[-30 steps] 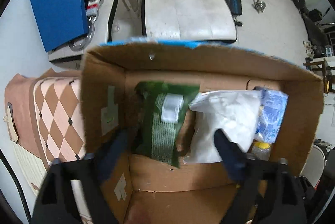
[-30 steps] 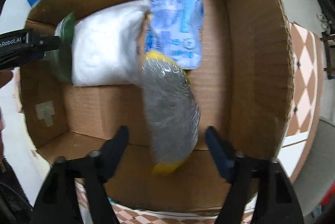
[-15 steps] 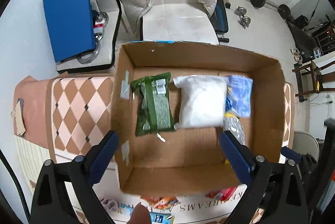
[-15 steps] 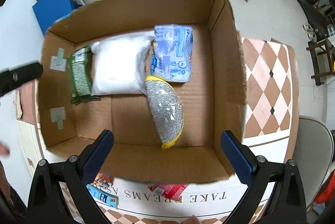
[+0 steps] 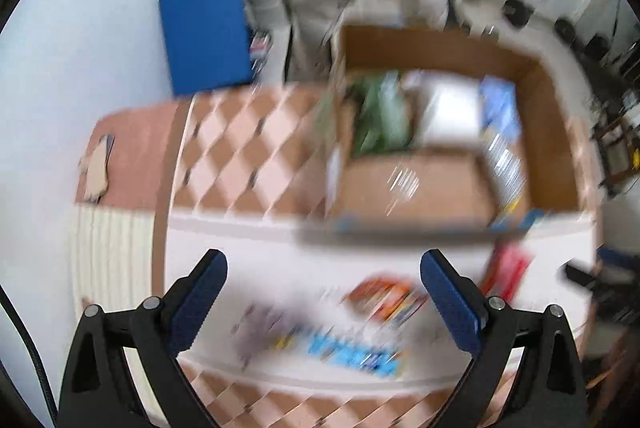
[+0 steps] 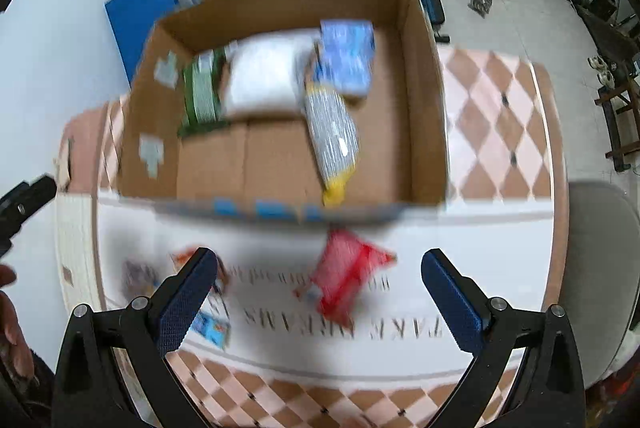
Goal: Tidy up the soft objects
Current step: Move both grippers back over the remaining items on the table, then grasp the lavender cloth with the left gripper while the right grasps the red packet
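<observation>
Bright, even daylight; both fisheye views are motion-blurred, with dark vignetted corners and bowed edges.

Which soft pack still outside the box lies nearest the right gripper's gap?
The red pack, lying between the open right gripper fingers; the other loose packs sit left.

Blurred cardboard box (image 5: 552,132), green packet (image 5: 380,120) inside, tongs (image 5: 322,292) spread

4 soft packs (image 6: 260,80) in box (image 6: 420,100)
</observation>
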Action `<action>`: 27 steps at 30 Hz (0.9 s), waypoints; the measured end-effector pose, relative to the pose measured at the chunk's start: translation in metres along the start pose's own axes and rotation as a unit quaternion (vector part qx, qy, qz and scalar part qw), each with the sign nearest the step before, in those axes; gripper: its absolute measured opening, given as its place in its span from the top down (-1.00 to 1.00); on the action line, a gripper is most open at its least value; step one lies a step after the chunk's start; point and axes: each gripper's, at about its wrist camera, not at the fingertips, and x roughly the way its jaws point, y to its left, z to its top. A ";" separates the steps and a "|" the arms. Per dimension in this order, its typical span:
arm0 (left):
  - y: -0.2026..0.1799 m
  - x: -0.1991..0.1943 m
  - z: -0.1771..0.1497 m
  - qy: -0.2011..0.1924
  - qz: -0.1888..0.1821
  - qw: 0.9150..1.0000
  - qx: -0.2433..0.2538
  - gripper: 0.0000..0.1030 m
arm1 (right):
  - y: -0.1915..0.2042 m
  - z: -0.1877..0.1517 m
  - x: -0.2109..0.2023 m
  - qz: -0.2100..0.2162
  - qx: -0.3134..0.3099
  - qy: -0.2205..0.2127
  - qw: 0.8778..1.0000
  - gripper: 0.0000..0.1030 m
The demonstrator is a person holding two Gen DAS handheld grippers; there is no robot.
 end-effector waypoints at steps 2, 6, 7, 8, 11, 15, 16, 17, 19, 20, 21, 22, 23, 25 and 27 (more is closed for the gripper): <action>0.014 0.026 -0.027 0.030 0.017 0.999 -0.003 -0.93 | -0.006 -0.025 0.012 0.000 0.003 0.016 1.000 -1.00; 0.041 0.075 -0.069 0.090 0.020 0.995 -0.026 -0.92 | -0.017 -0.055 0.051 0.005 0.023 0.061 0.998 -1.00; 0.046 0.085 -0.076 0.101 0.020 0.994 -0.030 -0.92 | -0.020 -0.060 0.060 0.006 0.031 0.071 0.997 -1.00; 0.053 0.096 -0.084 0.114 0.023 0.993 -0.036 -0.91 | -0.022 -0.063 0.071 0.007 0.040 0.080 0.996 -1.00; 0.067 0.121 -0.097 0.134 0.026 0.990 -0.047 -0.91 | -0.025 -0.070 0.094 0.000 0.053 0.092 0.994 -1.00; 0.072 0.145 -0.099 0.148 0.030 0.988 -0.038 -0.91 | -0.026 -0.071 0.119 -0.002 0.063 0.106 0.992 -1.00; 0.072 0.149 -0.099 0.150 0.030 0.988 -0.033 -0.91 | -0.026 -0.071 0.122 -0.002 0.063 0.109 0.992 -1.00; 0.071 0.154 -0.098 0.153 0.032 0.987 -0.026 -0.91 | -0.025 -0.071 0.126 -0.004 0.063 0.112 0.992 -1.00; 0.068 0.160 -0.095 0.156 0.036 0.987 -0.016 -0.91 | -0.023 -0.070 0.132 -0.008 0.062 0.116 0.991 -1.00; 0.067 0.163 -0.094 0.158 0.035 0.987 -0.011 -0.91 | -0.023 -0.070 0.135 -0.008 0.063 0.118 0.991 -1.00; 0.066 0.167 -0.093 0.161 0.034 0.986 -0.006 -0.91 | -0.022 -0.069 0.138 -0.008 0.063 0.119 0.991 -1.00; 0.066 0.170 -0.091 0.164 0.032 0.986 -0.004 -0.91 | -0.021 -0.068 0.139 -0.009 0.062 0.119 0.991 -1.00; 0.065 0.173 -0.089 0.166 0.029 0.986 0.000 -0.91 | -0.020 -0.066 0.141 -0.011 0.062 0.119 0.991 -1.00; 0.063 0.178 -0.088 0.170 0.027 0.985 0.011 -0.91 | -0.017 -0.062 0.143 -0.012 0.063 0.120 0.991 -1.00; 0.063 0.183 -0.084 0.172 0.025 0.985 0.017 -0.56 | -0.015 -0.060 0.147 -0.012 0.066 0.123 0.990 -1.00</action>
